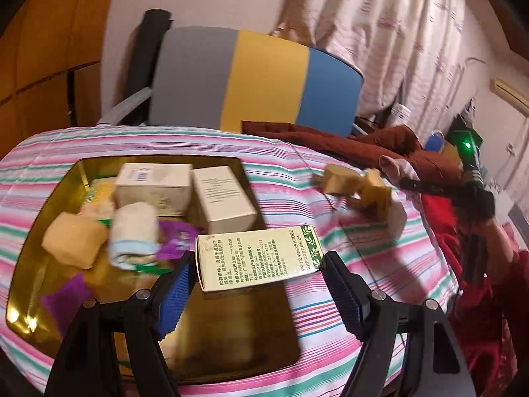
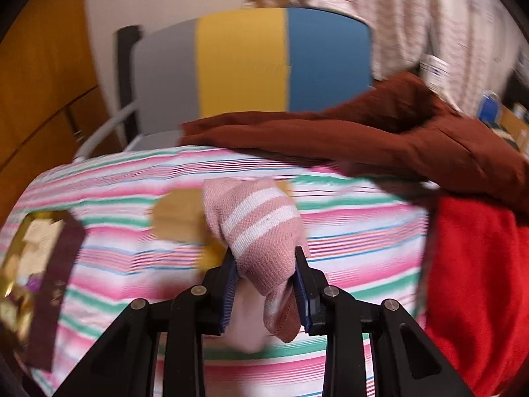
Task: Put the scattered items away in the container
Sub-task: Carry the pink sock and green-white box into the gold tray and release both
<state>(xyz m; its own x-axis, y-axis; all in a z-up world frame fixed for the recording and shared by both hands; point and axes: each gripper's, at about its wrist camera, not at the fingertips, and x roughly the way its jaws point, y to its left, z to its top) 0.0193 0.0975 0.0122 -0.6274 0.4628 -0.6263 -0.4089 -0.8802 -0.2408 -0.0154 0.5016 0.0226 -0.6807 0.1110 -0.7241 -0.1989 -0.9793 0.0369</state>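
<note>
A gold tray (image 1: 53, 195) on the striped cloth holds two white boxes (image 1: 155, 185), a rolled towel (image 1: 134, 235), a yellow sponge (image 1: 74, 238) and purple packets (image 1: 178, 238). A green-printed box (image 1: 258, 258) lies on the tray's right edge between the fingers of my open left gripper (image 1: 256, 284), untouched by the pads. My right gripper (image 2: 266, 284) is shut on a pink striped sock (image 2: 258, 228), held above the cloth. Yellow sponge blocks (image 1: 360, 188) lie on the cloth; they show blurred behind the sock (image 2: 175, 218) in the right wrist view.
A grey, yellow and blue chair back (image 1: 258, 76) stands behind the table. A brown garment (image 2: 380, 139) and a red one (image 2: 472, 271) lie at the right. The tray (image 2: 20, 297) is at far left in the right wrist view. A curtain hangs behind.
</note>
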